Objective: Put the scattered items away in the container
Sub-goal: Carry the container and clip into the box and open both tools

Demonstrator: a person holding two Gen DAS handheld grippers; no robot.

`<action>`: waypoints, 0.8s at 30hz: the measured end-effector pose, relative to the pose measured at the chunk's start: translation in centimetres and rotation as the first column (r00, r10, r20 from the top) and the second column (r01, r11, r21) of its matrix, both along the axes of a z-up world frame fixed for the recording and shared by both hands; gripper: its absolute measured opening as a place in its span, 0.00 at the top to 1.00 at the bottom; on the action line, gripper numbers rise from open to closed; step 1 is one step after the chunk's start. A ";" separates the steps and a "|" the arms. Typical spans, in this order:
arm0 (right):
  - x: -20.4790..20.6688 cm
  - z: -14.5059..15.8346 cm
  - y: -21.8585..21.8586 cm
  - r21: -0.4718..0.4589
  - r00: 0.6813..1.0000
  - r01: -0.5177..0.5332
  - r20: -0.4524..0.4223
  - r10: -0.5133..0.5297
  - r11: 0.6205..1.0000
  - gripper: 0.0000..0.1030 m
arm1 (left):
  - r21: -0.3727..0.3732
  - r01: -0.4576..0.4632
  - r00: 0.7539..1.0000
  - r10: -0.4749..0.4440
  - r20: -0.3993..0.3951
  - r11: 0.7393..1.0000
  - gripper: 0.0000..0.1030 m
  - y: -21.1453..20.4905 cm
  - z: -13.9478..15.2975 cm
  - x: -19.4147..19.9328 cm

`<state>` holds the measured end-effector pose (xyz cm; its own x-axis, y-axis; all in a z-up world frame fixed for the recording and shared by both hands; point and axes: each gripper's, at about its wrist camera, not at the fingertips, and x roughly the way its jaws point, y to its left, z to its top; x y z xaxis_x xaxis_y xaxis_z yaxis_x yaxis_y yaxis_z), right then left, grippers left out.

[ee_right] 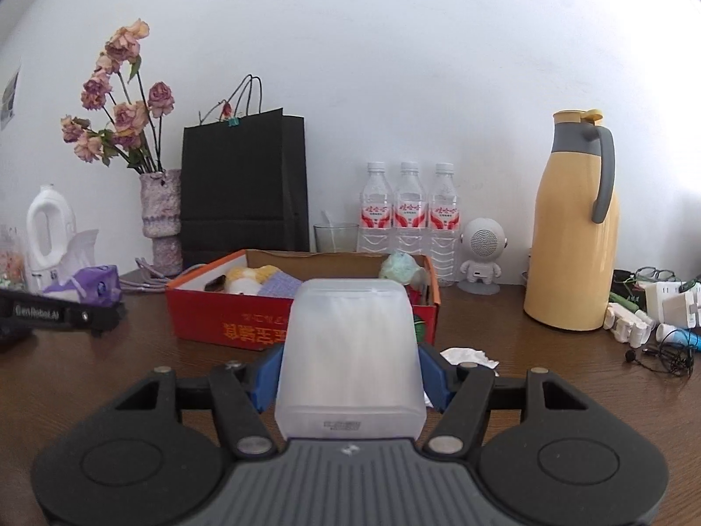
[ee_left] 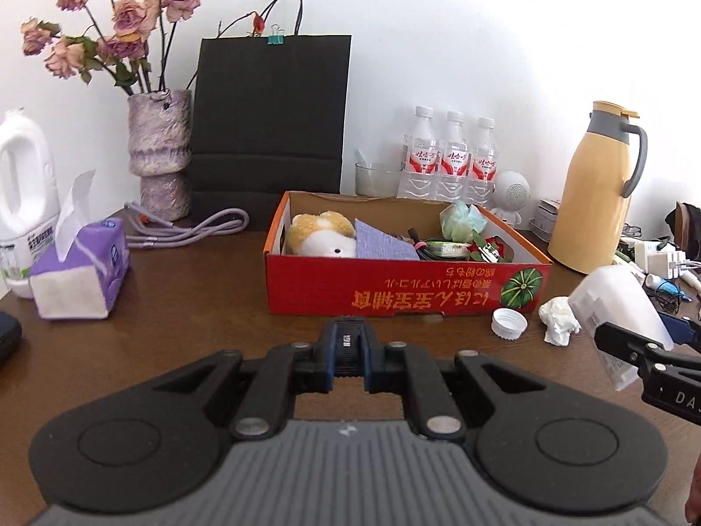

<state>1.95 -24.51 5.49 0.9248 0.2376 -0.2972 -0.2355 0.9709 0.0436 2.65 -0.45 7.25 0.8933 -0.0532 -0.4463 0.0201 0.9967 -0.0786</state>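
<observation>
Both views are bright and evenly lit — soft daylight, strongest toward the right, where the white wall (ee_left: pixel 482 44) washes out. Shadows on the brown table (ee_left: pixel 197 298) are faint. Fisheye bending curves the table's edges, and the corners go dark. The frosted plastic container (ee_right: pixel 350 350) near the right lens looks hazy — the background stays fairly sharp.

"GenRobot.AI" stands on the left tongs (ee_right: pixel 94 320).

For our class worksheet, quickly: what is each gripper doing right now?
Left gripper: closed, holding nothing.
Right gripper: closed on the frosted plastic box.
</observation>
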 end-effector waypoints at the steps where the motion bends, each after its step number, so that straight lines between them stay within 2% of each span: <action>1: -1.0 0.3 0.4 0.013 1.000 -0.003 -0.004 0.003 1.000 0.39 | -0.005 0.000 1.000 0.000 0.004 1.000 0.89 -0.2 -0.2 -1.2; 5: -5.3 0.4 1.8 0.028 0.999 -0.014 -0.030 0.015 1.000 0.39 | 0.007 0.041 0.998 -0.042 0.036 0.999 0.88 -1.5 -1.0 -6.2; 10: -10.0 -0.4 2.0 0.026 0.998 -0.014 -0.064 0.015 1.000 0.39 | -0.017 0.036 0.998 -0.035 0.048 0.999 0.88 -1.2 -1.2 -9.6; 15: -13.4 0.3 1.3 0.033 1.000 0.018 0.023 -0.019 0.999 0.39 | -0.014 0.014 0.991 -0.012 0.133 1.000 0.88 -0.6 -0.2 -11.8; 19: -12.4 1.3 1.3 0.025 0.999 0.022 0.024 -0.023 0.999 0.39 | -0.010 0.010 0.990 -0.008 0.142 1.000 0.88 -0.1 0.3 -10.8; 24: -6.1 3.4 1.5 0.070 0.999 0.025 0.032 -0.028 0.997 0.39 | -0.031 0.008 0.977 -0.001 0.214 1.000 0.88 0.2 1.6 -5.0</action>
<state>-4.16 -23.04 8.88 0.9400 0.2320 -0.2502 -0.2121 0.9717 0.1040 -2.31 -0.26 8.80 0.9676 -0.0683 -0.2433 0.0442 0.9937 -0.1028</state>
